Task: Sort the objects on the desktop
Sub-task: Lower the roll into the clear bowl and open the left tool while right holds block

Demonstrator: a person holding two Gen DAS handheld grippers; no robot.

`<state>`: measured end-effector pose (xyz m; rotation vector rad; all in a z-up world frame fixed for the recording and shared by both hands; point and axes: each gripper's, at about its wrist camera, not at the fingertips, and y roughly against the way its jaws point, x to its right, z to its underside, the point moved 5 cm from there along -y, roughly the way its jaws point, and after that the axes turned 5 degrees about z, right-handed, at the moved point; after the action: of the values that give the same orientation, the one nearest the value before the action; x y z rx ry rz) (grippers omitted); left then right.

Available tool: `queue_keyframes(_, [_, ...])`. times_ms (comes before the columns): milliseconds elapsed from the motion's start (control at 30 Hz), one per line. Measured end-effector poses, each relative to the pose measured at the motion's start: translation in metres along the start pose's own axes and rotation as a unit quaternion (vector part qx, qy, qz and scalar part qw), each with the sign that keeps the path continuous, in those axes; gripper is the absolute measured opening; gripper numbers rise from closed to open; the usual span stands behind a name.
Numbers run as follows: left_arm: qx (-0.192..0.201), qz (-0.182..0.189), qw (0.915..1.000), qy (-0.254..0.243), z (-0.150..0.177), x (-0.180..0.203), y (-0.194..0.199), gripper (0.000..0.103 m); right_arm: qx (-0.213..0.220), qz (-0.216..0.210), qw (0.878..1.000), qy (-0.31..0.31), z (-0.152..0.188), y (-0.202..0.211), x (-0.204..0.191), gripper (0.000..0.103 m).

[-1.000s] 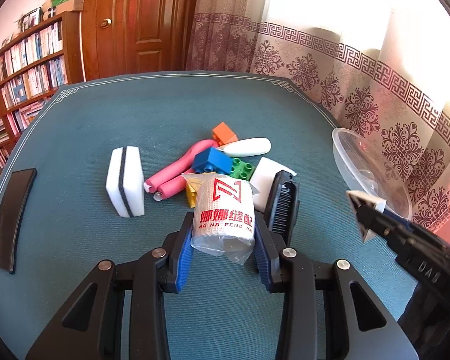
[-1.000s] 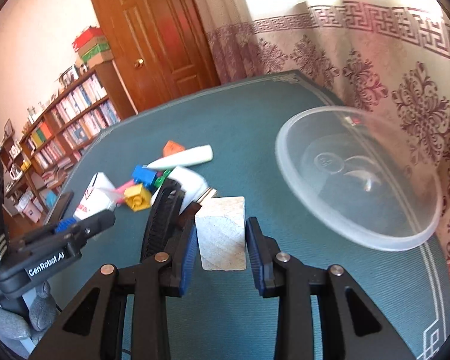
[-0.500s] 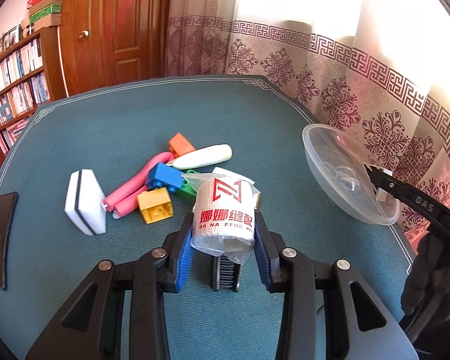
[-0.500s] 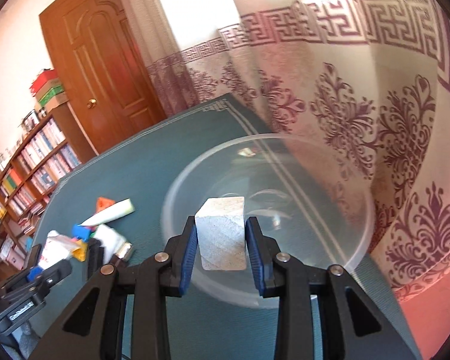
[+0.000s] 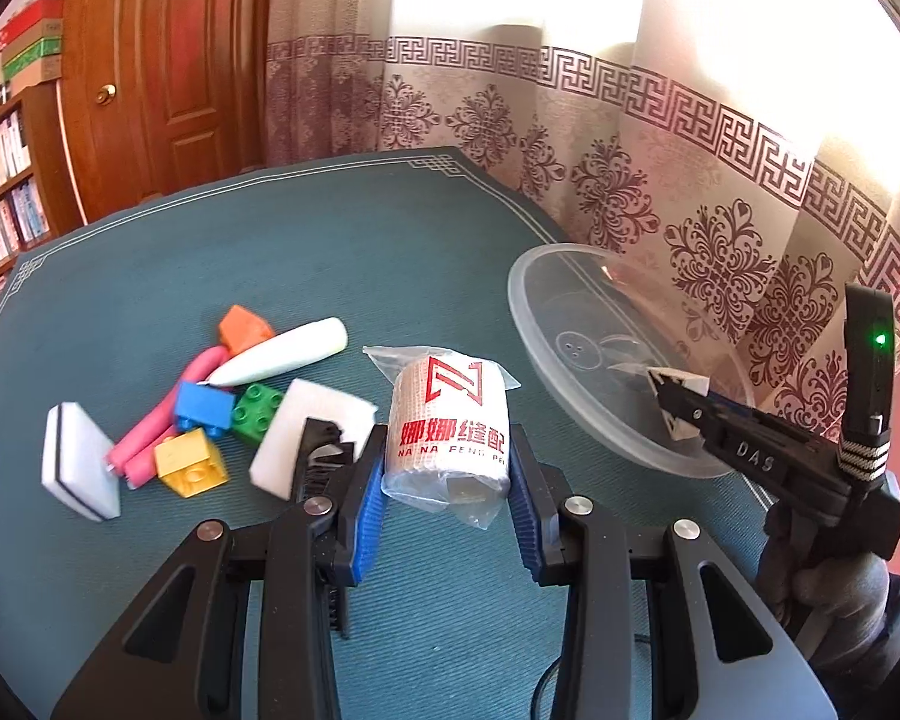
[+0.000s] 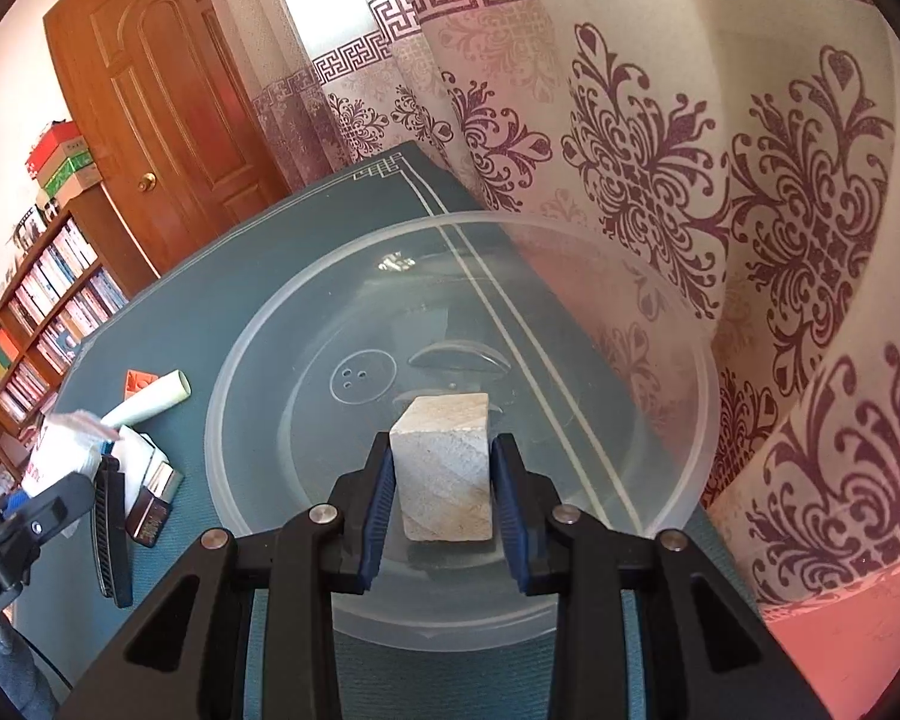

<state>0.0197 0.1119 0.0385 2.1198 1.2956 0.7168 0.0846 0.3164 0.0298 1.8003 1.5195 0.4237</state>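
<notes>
My left gripper is shut on a bagged roll of beige tape with red lettering, held above the green tabletop. To its right lies a clear plastic bowl. In the right wrist view my right gripper is shut on a pale stone-like block, and it hangs inside the clear bowl, low over its bottom. From the left wrist view the right gripper reaches over the bowl's near rim. The left gripper shows at the right wrist view's left edge.
A pile lies left of the bowl: orange, blue, green and yellow bricks, a pink foam roller, a white tube, white sponges, a black comb. The table's edge and a patterned curtain run just behind the bowl.
Both grippers have swung to the right, each keeping its object. The right gripper went from beside the bowl to over it and down into it. The left gripper with the roll came closer to the bowl.
</notes>
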Motion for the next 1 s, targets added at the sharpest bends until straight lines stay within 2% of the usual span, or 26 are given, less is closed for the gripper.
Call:
queue_keyframes(533, [-0.004, 0.025, 0.9994, -0.022, -0.016, 0.030, -0.019, 0.039, -0.021, 0.014, 0.999, 0.032, 0.015, 0.007, 0.001, 0.036])
queue_keyframes(800, [-0.009, 0.062, 0.9970, -0.045, -0.023, 0.058, -0.041, 0.040, -0.023, 0.013, 0.999, 0.031, 0.023, 0.012, 0.002, 0.036])
queue_keyframes(1000, [-0.019, 0.097, 0.9942, -0.043, -0.027, 0.067, -0.059, 0.040, -0.017, 0.012, 0.999, 0.030, 0.023, 0.013, 0.002, 0.036])
